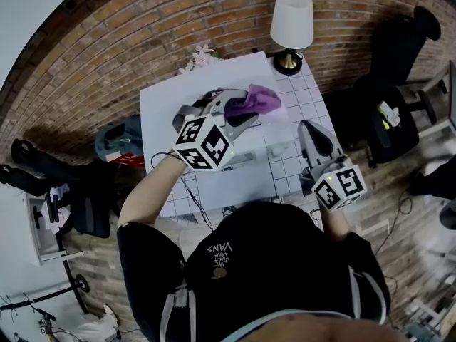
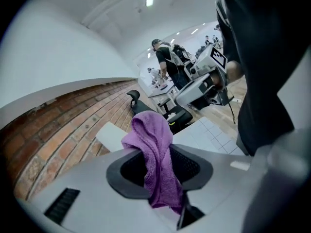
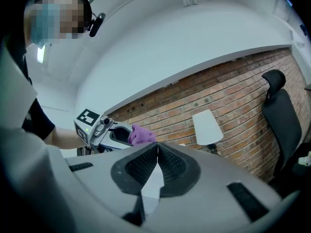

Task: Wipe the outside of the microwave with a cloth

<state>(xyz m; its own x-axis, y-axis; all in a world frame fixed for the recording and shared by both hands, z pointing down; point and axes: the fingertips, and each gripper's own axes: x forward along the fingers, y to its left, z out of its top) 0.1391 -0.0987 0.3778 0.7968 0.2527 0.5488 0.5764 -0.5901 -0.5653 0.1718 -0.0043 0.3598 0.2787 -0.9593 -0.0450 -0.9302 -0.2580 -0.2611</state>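
From above, the white microwave shows its flat top, standing on a white tiled table. My left gripper hovers over the microwave's far right part, shut on a purple cloth that bunches out past the jaws. In the left gripper view the cloth hangs folded between the pads, with a white corner of the microwave behind it. My right gripper is held over the tiled table to the right of the microwave, its jaws shut with nothing in them. It sees the left gripper and the cloth.
A white-shaded lamp stands at the table's far right corner, against the brick wall. Pink flowers sit behind the microwave. A black office chair is at the right; a bag and dark chairs lie at the left.
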